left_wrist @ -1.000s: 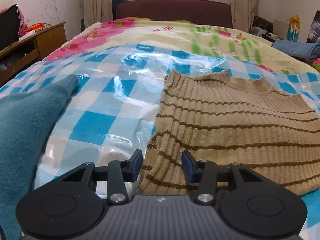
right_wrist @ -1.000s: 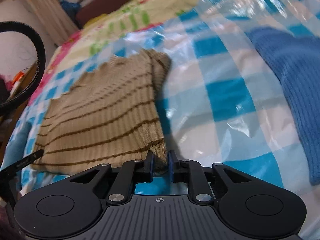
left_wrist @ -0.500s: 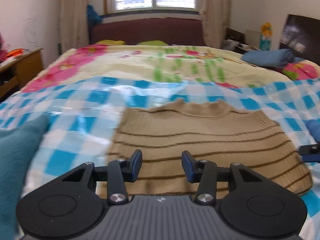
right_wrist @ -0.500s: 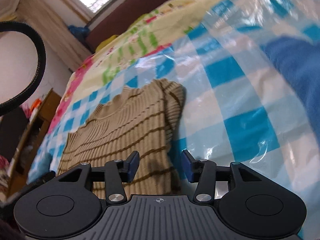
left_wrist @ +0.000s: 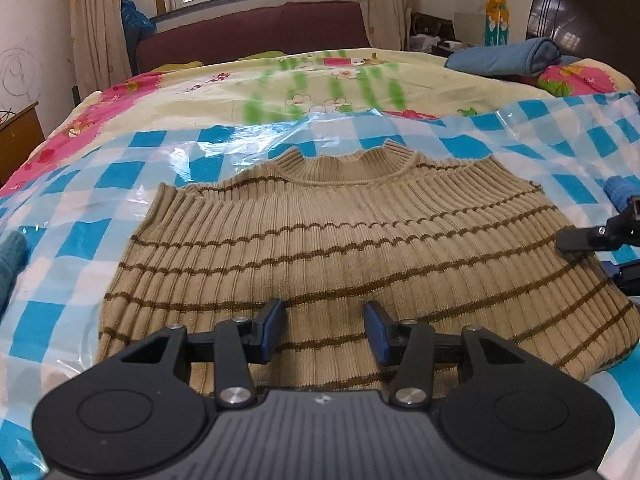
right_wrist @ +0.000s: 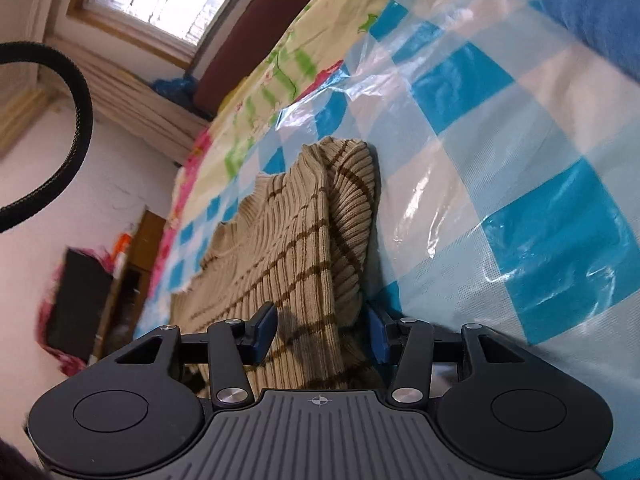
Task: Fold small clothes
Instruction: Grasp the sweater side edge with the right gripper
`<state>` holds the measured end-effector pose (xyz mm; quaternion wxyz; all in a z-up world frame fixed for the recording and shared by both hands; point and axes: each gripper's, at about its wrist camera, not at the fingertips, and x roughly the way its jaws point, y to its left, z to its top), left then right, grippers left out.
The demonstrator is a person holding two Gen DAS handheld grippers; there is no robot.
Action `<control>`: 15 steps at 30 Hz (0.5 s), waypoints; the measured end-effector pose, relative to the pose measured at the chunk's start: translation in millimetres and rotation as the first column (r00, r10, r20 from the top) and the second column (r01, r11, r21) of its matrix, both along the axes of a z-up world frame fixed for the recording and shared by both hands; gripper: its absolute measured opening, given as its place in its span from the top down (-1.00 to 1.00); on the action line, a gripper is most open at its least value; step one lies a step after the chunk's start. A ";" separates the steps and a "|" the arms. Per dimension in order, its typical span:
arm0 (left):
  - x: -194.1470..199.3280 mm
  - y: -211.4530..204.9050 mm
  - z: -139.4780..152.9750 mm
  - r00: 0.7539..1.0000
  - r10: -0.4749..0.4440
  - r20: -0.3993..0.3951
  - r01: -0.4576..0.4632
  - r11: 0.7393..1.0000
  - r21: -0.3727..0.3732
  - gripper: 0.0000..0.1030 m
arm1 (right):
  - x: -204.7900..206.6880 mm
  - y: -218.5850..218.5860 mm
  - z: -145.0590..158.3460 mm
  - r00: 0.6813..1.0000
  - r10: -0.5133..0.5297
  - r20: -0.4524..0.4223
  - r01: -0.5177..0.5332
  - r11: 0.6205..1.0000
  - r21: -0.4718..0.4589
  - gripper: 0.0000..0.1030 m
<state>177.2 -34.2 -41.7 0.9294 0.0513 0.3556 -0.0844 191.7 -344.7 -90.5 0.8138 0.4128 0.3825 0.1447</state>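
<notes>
A tan ribbed sweater with thin brown stripes (left_wrist: 340,248) lies flat on the blue-and-white checked plastic sheet (left_wrist: 120,176), collar towards the headboard, sleeves folded in. My left gripper (left_wrist: 325,330) is open and empty above the sweater's near hem. My right gripper (right_wrist: 322,334) is open, tilted, with its jaws either side of the sweater's right folded edge (right_wrist: 348,216). The right gripper also shows at the right rim of the left wrist view (left_wrist: 600,236).
A teal garment (left_wrist: 10,264) lies at the sheet's left edge and a blue knit garment (right_wrist: 600,12) at its right. A folded blue cloth (left_wrist: 508,58) sits far right on the floral bedspread (left_wrist: 320,84). A wooden cabinet (left_wrist: 20,132) stands at the left.
My right gripper has let go of the sweater's corner, opened, and tilted along the right edge. My left gripper has moved right from the sweater's left corner to its middle hem.
</notes>
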 end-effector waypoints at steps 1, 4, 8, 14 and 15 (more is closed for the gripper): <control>-0.7 -1.0 0.4 1.000 0.002 -0.001 -0.002 1.000 0.005 0.03 | -1.6 -3.2 -2.9 1.000 -0.001 0.011 0.001 1.000 0.027 0.09; -1.7 -2.2 0.0 1.000 0.015 -0.002 -0.015 1.000 0.007 0.03 | -8.3 -9.9 -13.0 0.999 -0.018 0.043 0.014 0.995 0.100 0.09; -2.6 -4.9 2.1 0.999 0.043 -0.002 -0.043 0.999 0.005 0.04 | -8.7 -6.5 -18.1 0.997 -0.016 0.073 0.005 0.990 0.141 0.09; 1.0 -18.5 17.4 0.998 0.048 0.042 -0.050 0.998 0.032 0.04 | -2.4 -4.0 -24.5 0.999 -0.005 0.049 -0.002 0.989 0.145 0.65; 3.1 -21.8 17.8 0.998 0.045 0.044 -0.046 0.998 0.039 0.04 | -2.3 -6.6 -26.8 0.999 -0.011 0.040 0.004 0.986 0.168 0.67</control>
